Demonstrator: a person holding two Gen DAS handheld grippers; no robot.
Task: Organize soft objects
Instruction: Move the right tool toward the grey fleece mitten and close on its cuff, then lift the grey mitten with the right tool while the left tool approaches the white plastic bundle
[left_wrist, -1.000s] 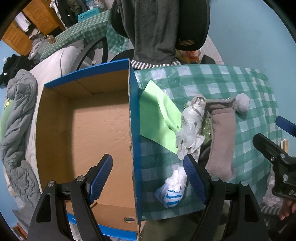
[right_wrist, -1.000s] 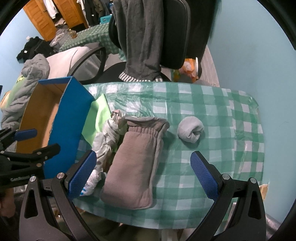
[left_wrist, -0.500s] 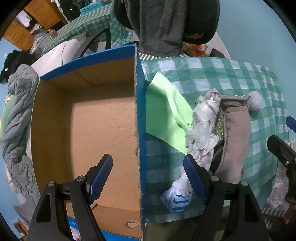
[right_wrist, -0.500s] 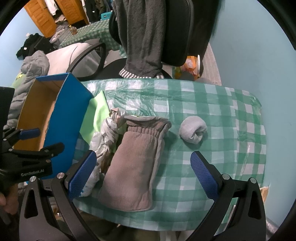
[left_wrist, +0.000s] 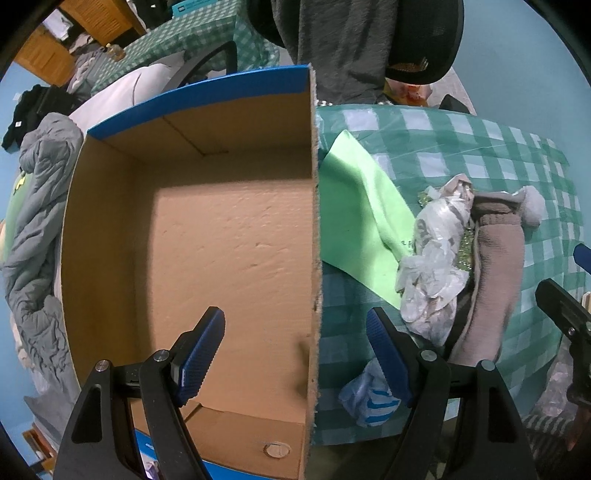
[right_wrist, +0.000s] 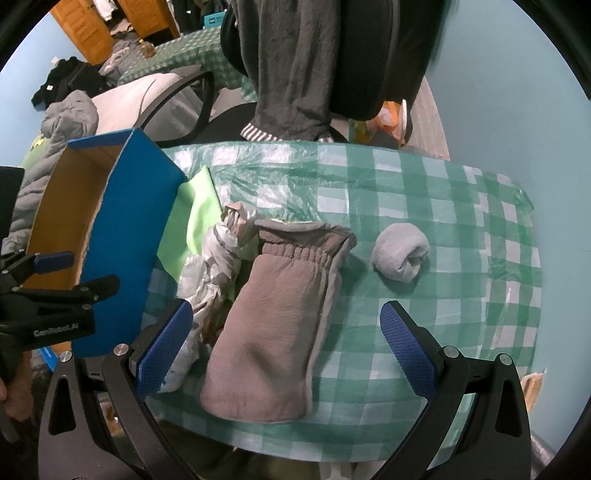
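Note:
An empty cardboard box (left_wrist: 207, 240) with blue outside (right_wrist: 122, 229) stands left of a table with a green checked cloth (right_wrist: 424, 192). On the cloth lie a grey-brown mitten (right_wrist: 280, 314) (left_wrist: 495, 273), a rolled grey sock (right_wrist: 400, 256) (left_wrist: 532, 206), a crumpled plastic bag (left_wrist: 432, 266) (right_wrist: 214, 266), a light green cloth (left_wrist: 362, 221) (right_wrist: 195, 218) and a white-and-blue bundle (left_wrist: 369, 398). My left gripper (left_wrist: 295, 354) is open, straddling the box's right wall. My right gripper (right_wrist: 284, 343) is open above the mitten, nothing held.
A black office chair with dark grey clothes draped on it (right_wrist: 325, 62) stands behind the table. A grey jacket (left_wrist: 33, 229) lies left of the box. The right gripper shows at the right edge of the left wrist view (left_wrist: 569, 314). Blue wall to the right.
My left gripper has moved left and closer to the box, so the box fills more of its view. My right gripper has edged forward slightly over the mitten.

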